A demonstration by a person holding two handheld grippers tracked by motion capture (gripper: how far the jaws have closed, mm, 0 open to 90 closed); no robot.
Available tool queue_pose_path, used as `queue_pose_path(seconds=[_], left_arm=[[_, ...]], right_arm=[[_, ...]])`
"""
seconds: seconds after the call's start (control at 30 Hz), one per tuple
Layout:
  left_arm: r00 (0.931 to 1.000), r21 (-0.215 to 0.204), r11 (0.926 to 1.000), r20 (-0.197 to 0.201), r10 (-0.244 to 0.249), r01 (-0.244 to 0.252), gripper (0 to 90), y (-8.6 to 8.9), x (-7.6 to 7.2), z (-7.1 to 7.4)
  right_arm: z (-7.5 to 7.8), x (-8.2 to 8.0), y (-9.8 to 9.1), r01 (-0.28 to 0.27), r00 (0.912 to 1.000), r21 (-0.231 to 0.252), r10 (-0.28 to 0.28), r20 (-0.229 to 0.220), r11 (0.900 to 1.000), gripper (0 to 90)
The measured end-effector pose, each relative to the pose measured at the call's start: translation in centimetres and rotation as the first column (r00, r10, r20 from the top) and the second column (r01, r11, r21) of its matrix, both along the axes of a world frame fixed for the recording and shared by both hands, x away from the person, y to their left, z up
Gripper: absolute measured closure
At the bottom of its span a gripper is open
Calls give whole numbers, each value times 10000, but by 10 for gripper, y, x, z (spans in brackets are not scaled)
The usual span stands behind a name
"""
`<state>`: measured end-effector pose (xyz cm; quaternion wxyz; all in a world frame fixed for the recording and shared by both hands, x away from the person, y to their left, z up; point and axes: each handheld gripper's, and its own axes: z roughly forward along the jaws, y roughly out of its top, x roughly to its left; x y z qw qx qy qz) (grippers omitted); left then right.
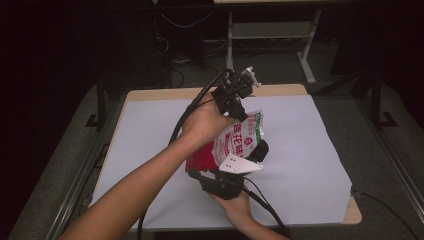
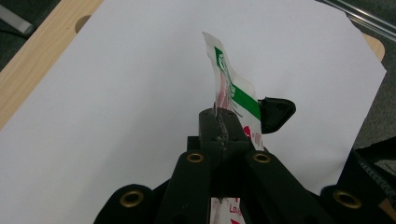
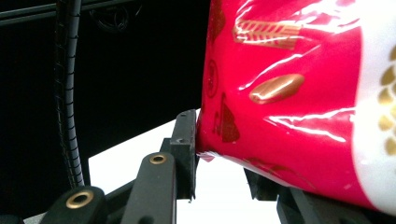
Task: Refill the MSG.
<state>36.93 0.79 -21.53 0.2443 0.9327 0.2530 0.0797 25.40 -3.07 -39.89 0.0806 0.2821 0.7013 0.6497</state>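
Both grippers held the bag [image 1: 235, 142] up over the table [image 1: 310, 165]. The left gripper [image 2: 219, 122] pinched its top edge tight, while the right gripper [image 3: 219, 161] clamped the red bottom, likely bracing it for tearing open.

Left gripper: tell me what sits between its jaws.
The left gripper is shut on the top edge of the red and white snack bag, with only that thin film between the pads, seen in the left gripper view.
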Motion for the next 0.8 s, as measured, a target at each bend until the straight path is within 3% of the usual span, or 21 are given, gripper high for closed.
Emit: queue_pose_path(seconds=[0.8], left_arm=[[10000,22,10000,2,27,-27,900,0,1,1]], right_arm=[[1,0,0,16,10000,34,-16,-12,10000,671]])
